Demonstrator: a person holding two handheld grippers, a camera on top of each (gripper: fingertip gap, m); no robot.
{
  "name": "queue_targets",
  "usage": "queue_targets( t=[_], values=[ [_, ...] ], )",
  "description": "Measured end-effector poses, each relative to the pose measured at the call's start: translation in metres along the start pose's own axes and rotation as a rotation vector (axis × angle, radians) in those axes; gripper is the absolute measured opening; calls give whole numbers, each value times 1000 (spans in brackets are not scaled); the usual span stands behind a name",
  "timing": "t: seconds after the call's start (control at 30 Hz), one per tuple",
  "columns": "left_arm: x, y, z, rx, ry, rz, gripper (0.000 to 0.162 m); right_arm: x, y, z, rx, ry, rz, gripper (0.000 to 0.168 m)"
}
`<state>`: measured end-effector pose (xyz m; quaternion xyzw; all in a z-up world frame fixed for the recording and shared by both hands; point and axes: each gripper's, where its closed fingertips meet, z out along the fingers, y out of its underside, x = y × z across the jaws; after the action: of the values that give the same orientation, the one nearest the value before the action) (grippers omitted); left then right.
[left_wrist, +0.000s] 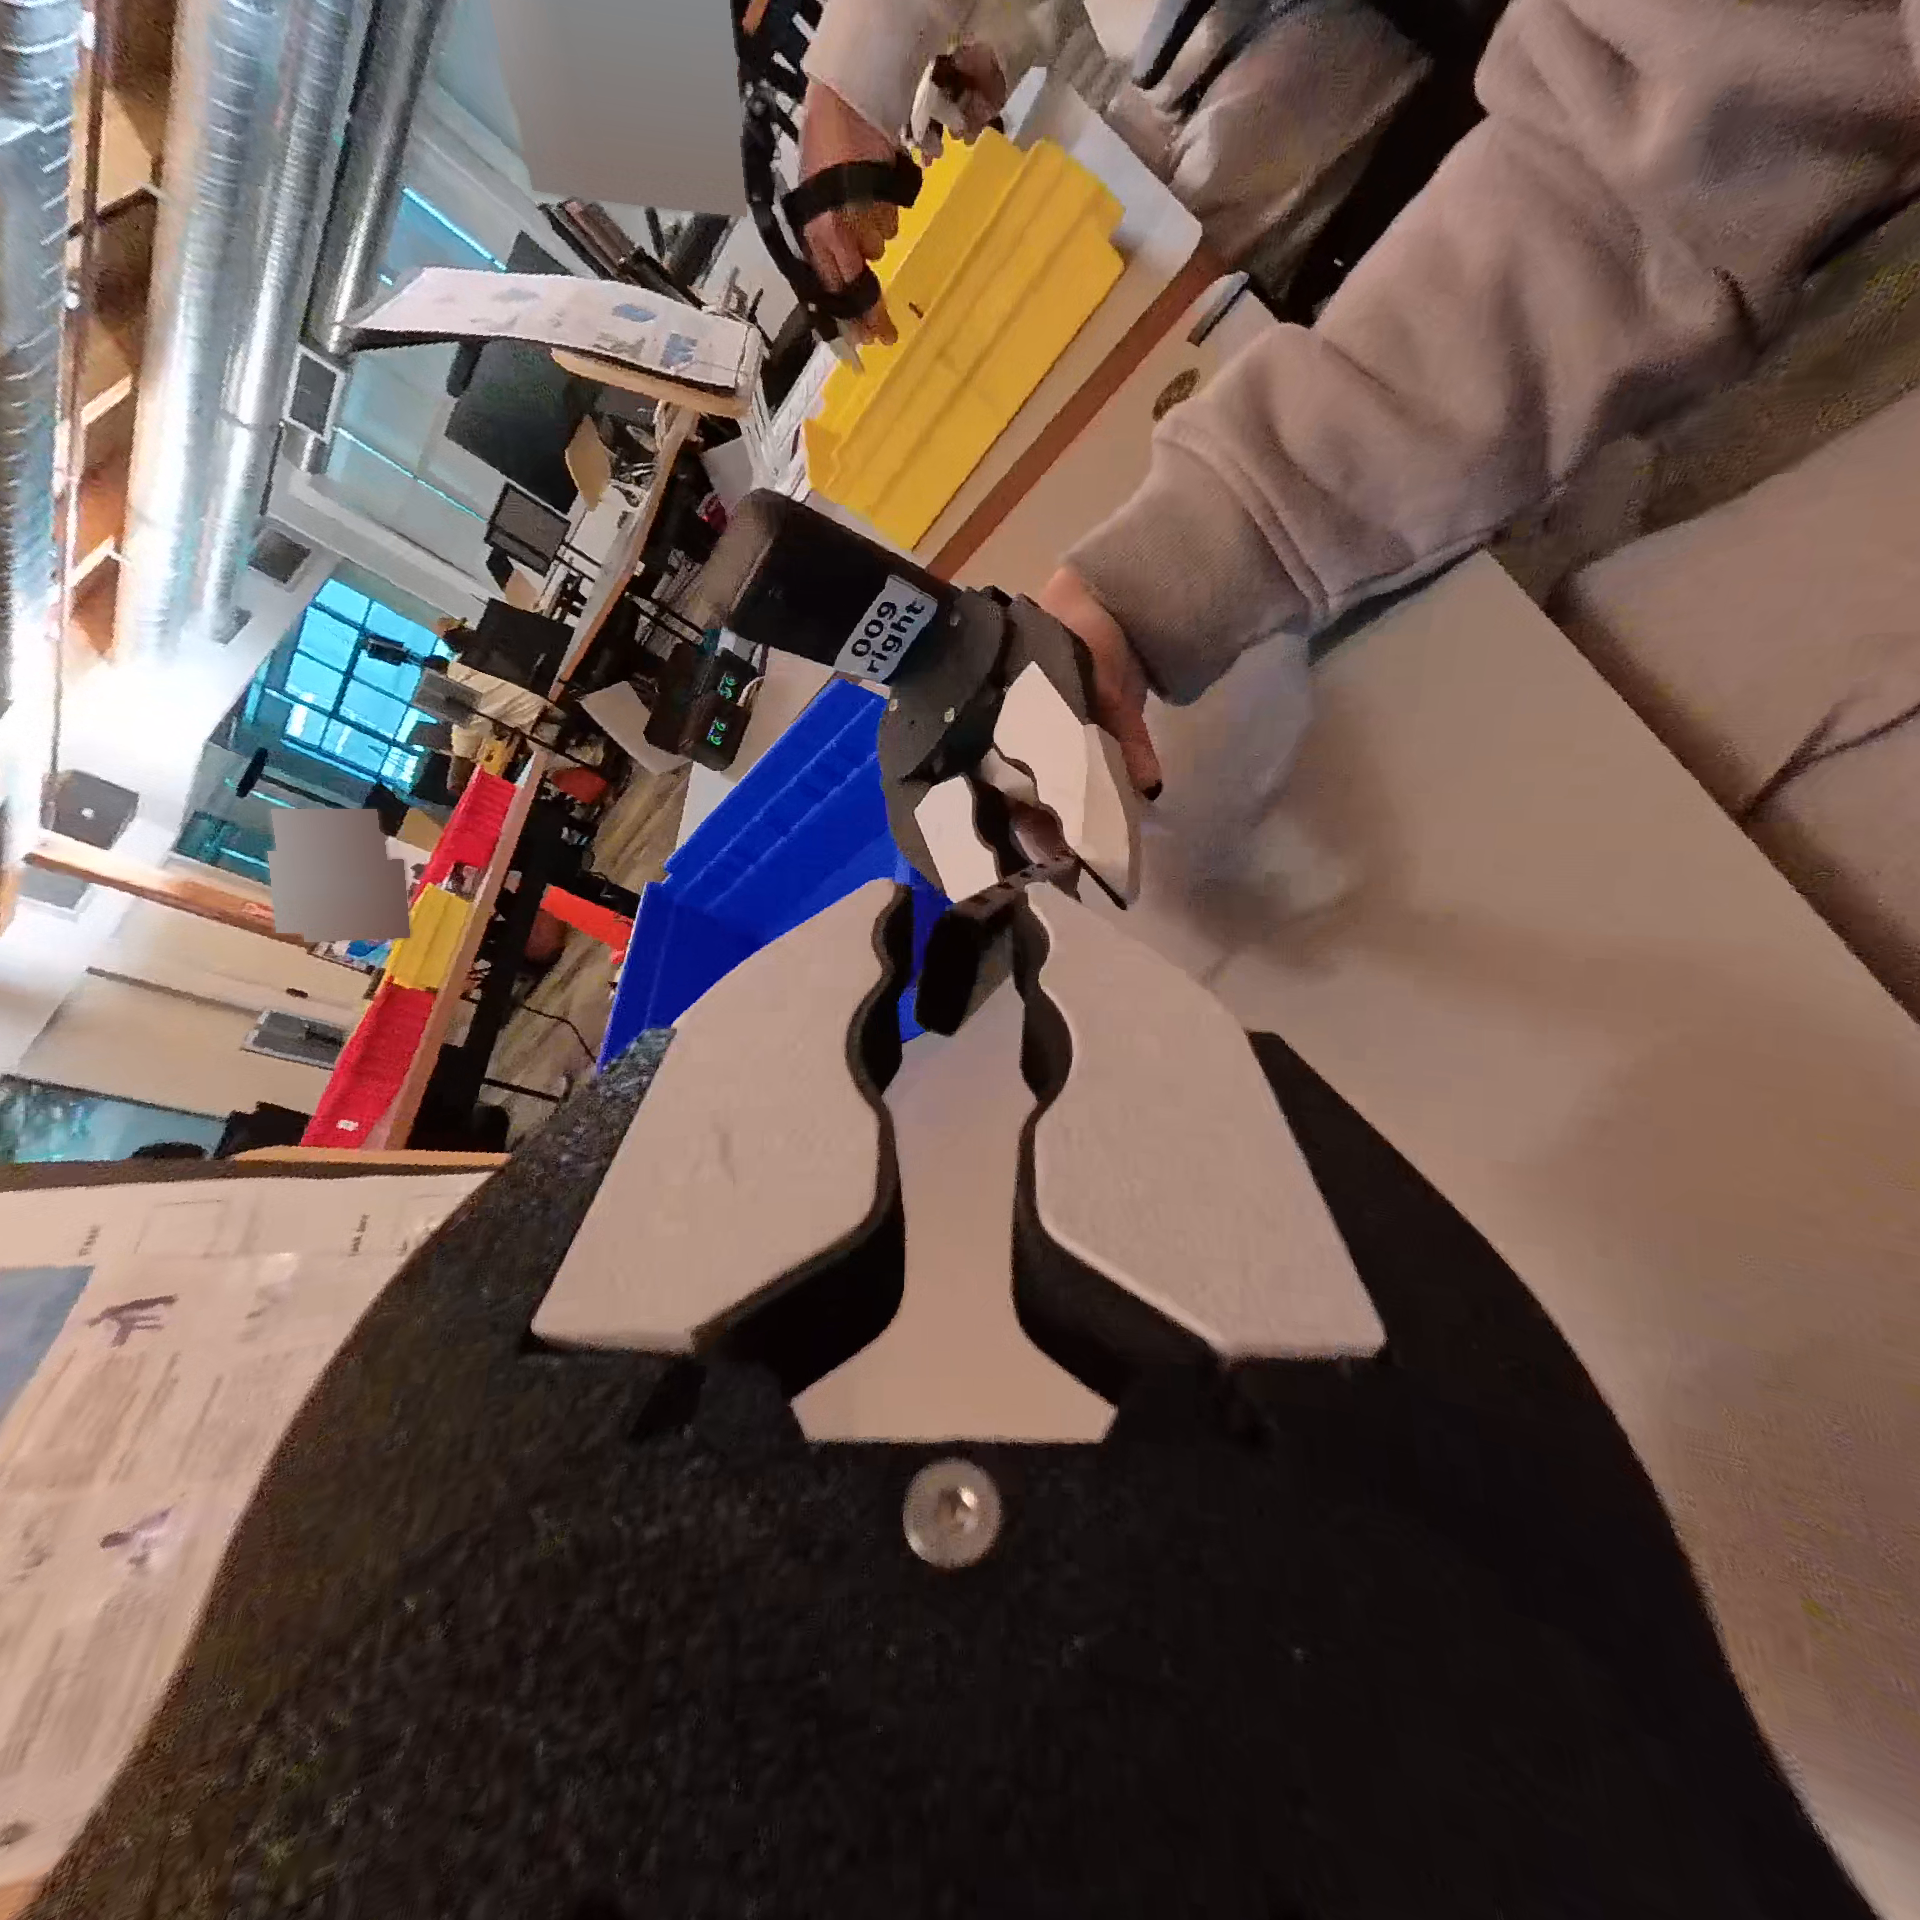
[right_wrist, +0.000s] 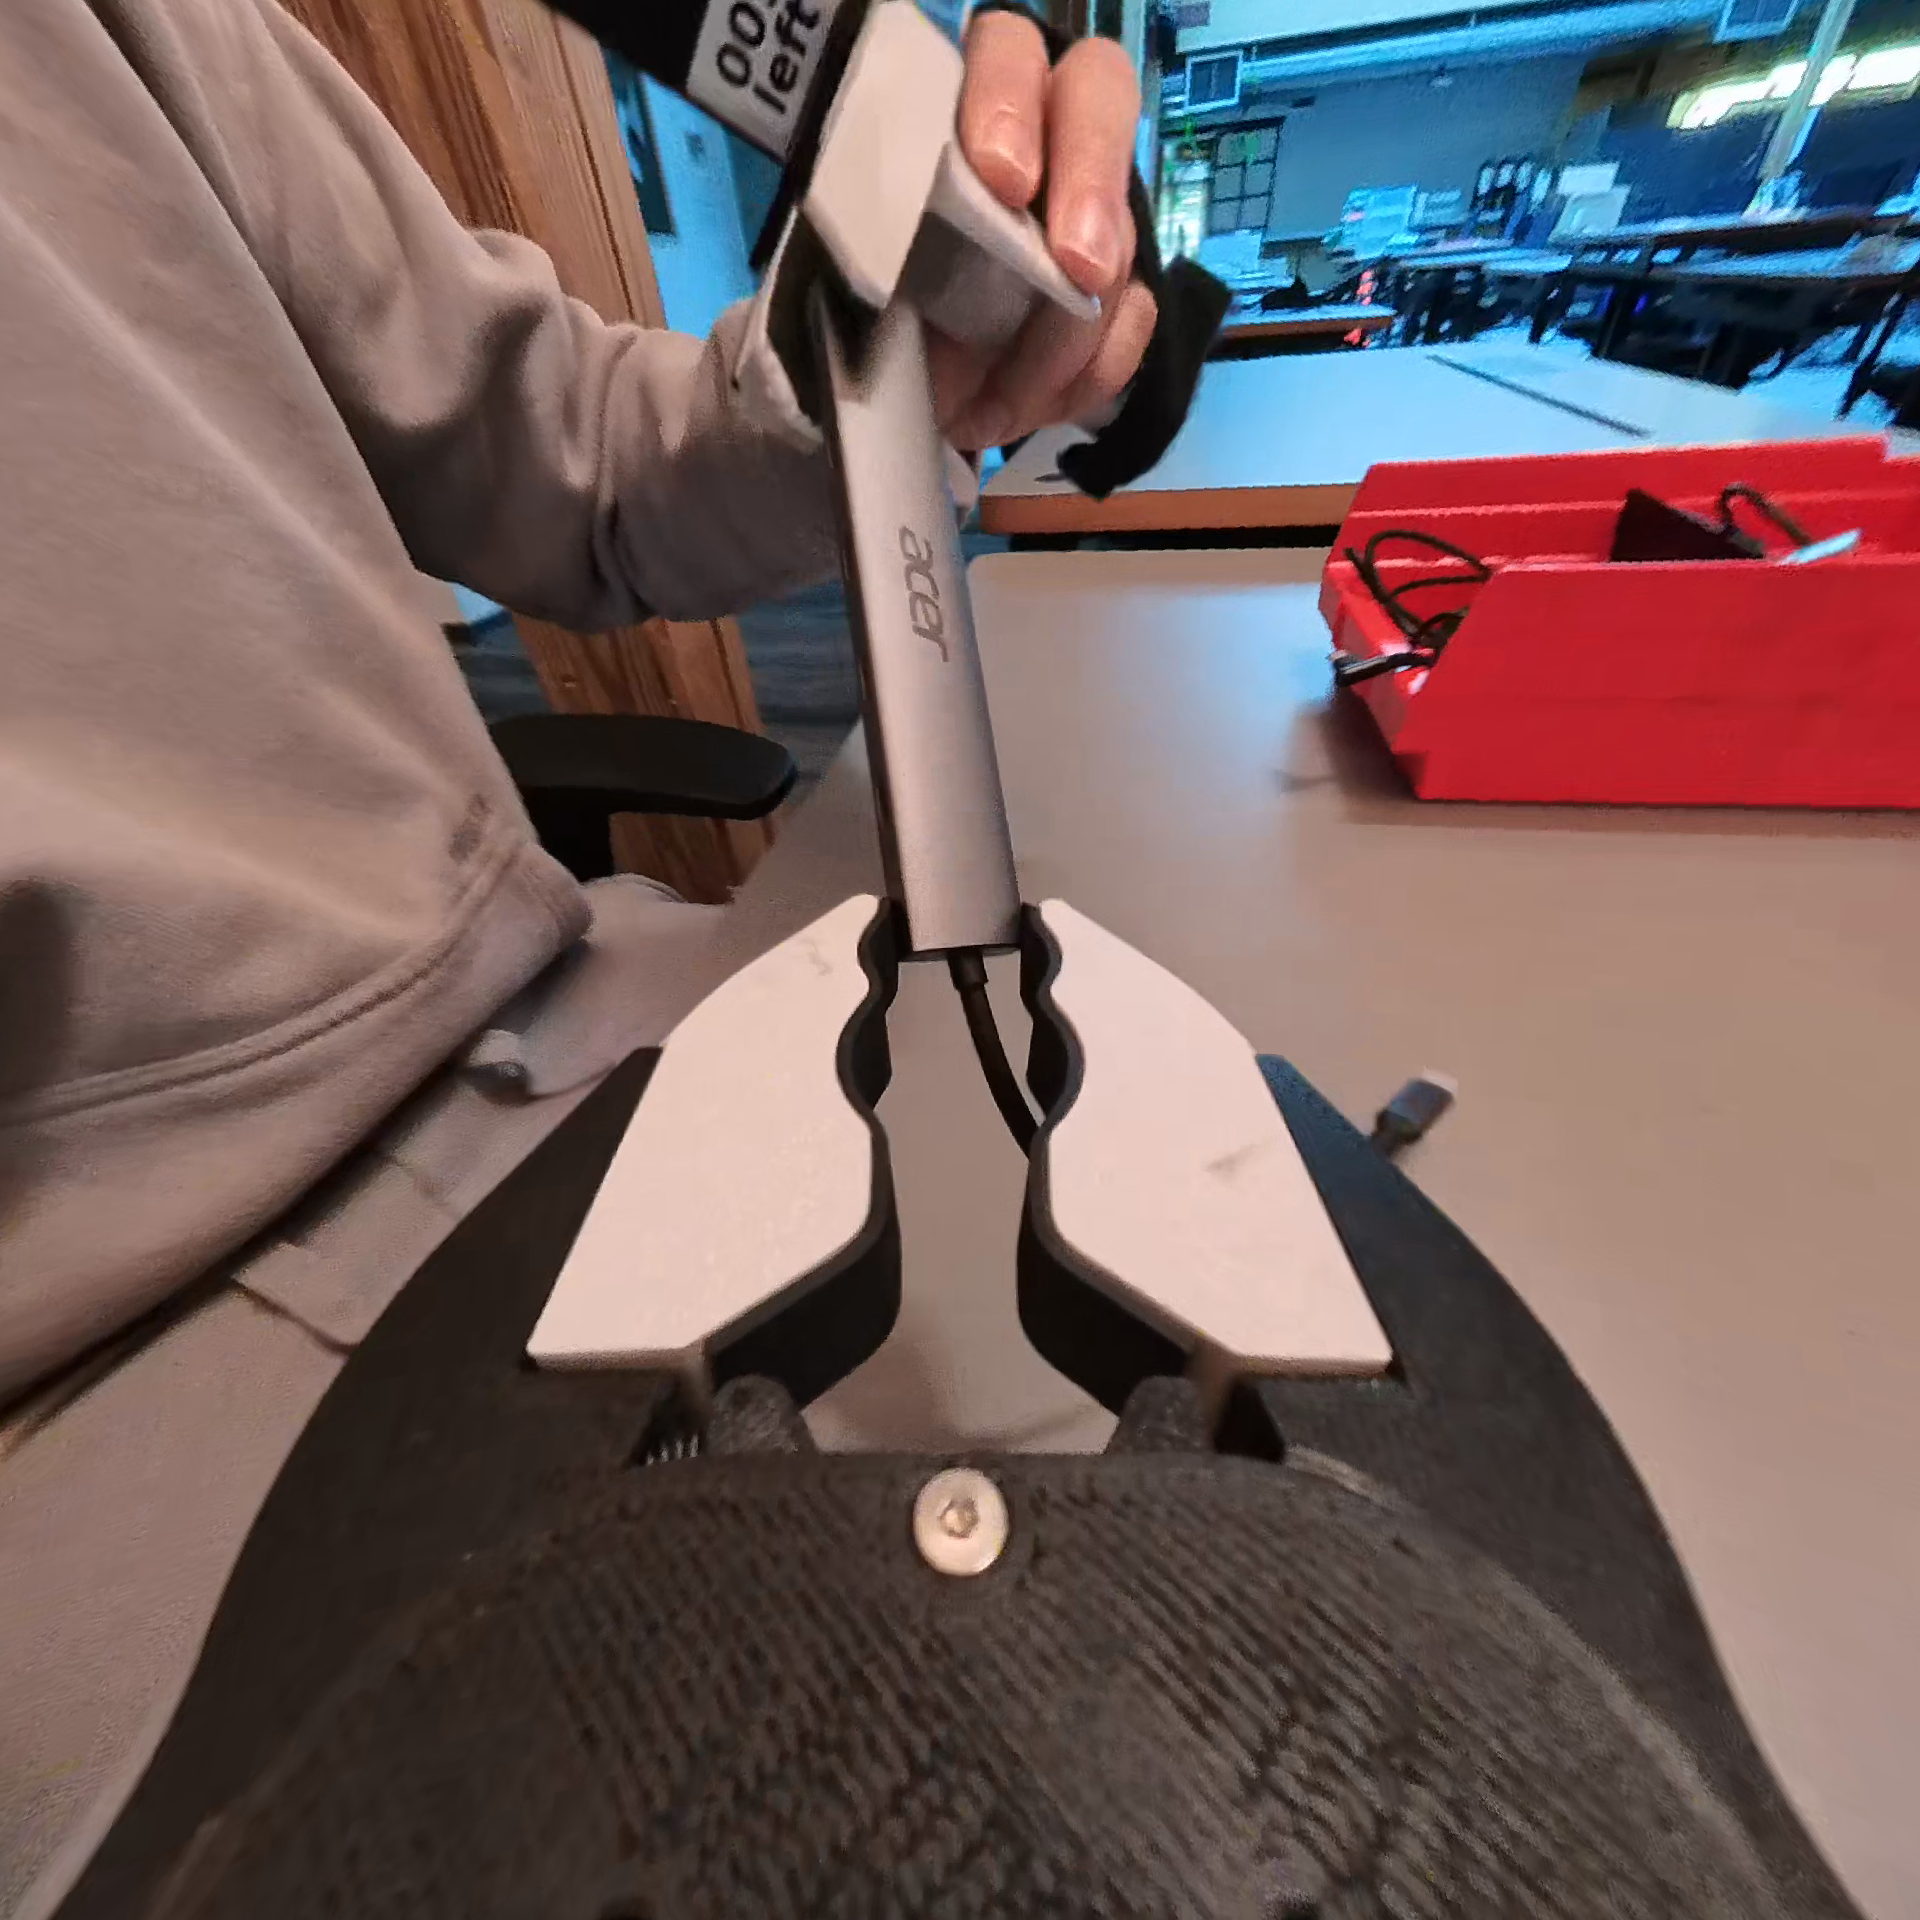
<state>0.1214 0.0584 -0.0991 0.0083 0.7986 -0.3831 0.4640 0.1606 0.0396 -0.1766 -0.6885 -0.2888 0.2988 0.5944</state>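
Observation:
A slim silver hub (right_wrist: 925, 644) with a short black cable (right_wrist: 997, 1060) is held between both grippers above the grey table (right_wrist: 1455, 1039). My right gripper (right_wrist: 961, 925) is shut on the hub's cable end. The cable runs down between its fingers, and its plug (right_wrist: 1413, 1107) shows at the right above the table. My left gripper (right_wrist: 894, 312) is shut on the hub's other end, at the top of the right wrist view. In the left wrist view the left gripper (left_wrist: 971, 935) grips the hub's dark end (left_wrist: 961, 971), with the right gripper (left_wrist: 997, 831) just behind it.
A red bin (right_wrist: 1662, 675) holding cables stands on the table at the right. A blue bin (left_wrist: 769, 862) and a yellow bin (left_wrist: 966, 332) lie beyond the grippers. Another person's hands (left_wrist: 842, 229) work at the yellow bin. A printed sheet (left_wrist: 104, 1403) lies at the left.

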Motion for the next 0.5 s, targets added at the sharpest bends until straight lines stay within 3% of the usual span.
queue_targets(
  t=[0.03,0.17,0.37,0.5],
  values=[
    [-2,0,0,8,-15,-43,23,2,0,0,-4,21,-39,22],
    [-15,12,-2,10,-137,-281,48,13,-6,-4,1,131,-164,23],
    [1,36,0,-50,-92,-679,46,35,-11,-10,-130,356,-360,22],
    [7,52,3,-79,-71,-786,37,35,-16,0,-149,383,-389,23]
  ],
)
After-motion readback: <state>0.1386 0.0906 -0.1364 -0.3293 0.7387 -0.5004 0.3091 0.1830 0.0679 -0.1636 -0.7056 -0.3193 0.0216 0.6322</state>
